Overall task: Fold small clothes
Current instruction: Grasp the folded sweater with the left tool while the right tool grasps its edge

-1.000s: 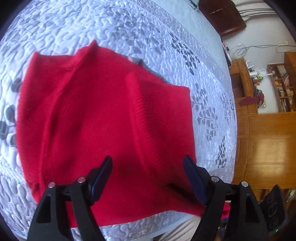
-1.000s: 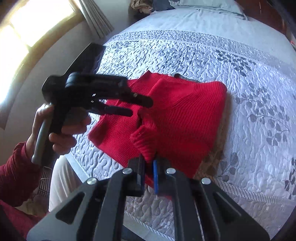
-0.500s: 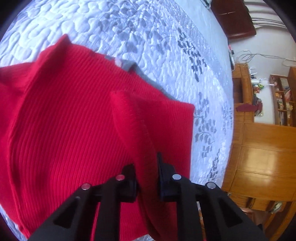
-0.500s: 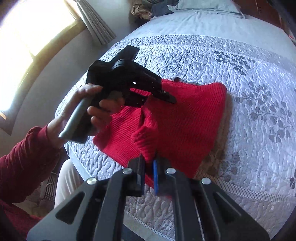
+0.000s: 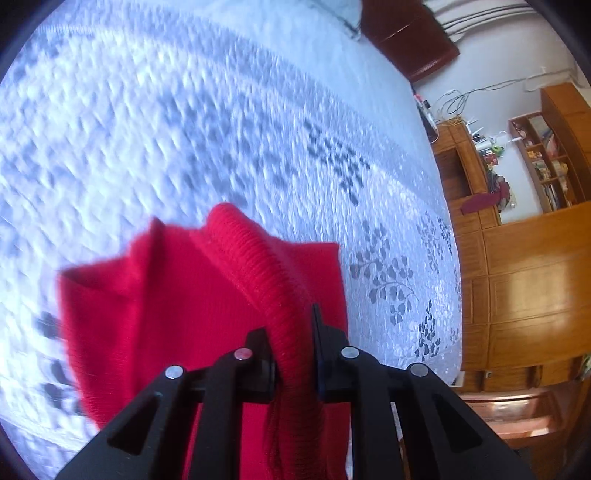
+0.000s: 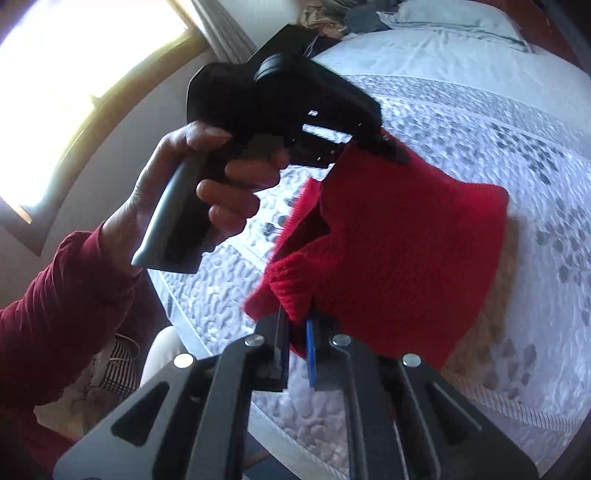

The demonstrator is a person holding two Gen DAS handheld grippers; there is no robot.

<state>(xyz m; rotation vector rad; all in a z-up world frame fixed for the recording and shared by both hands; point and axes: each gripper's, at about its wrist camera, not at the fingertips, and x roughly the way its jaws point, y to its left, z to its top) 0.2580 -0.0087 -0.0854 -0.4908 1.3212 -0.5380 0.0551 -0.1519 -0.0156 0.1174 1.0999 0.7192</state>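
Observation:
A small red knit sweater (image 5: pixel 177 314) hangs lifted off the grey-white quilted bed (image 5: pixel 184 129). My left gripper (image 5: pixel 293 354) is shut on a ribbed edge of it. In the right wrist view the sweater (image 6: pixel 399 251) is held up between both grippers. My right gripper (image 6: pixel 295 343) is shut on a bunched ribbed part near me. The left gripper (image 6: pixel 384 147), in the person's hand, pinches the far upper edge. The sweater's lower right part still rests on the bed (image 6: pixel 517 147).
Wooden cabinets and shelves (image 5: pixel 524 258) stand beyond the bed's right side. Pillows and a clothes pile (image 6: pixel 369 18) lie at the bed's head. A bright window (image 6: pixel 74 74) is at the left. The bed's near edge (image 6: pixel 295 435) lies just below my right gripper.
The left gripper closed on the sweater's ribbed edge and has lifted it up off the bed. The right gripper kept its hold and rose with it.

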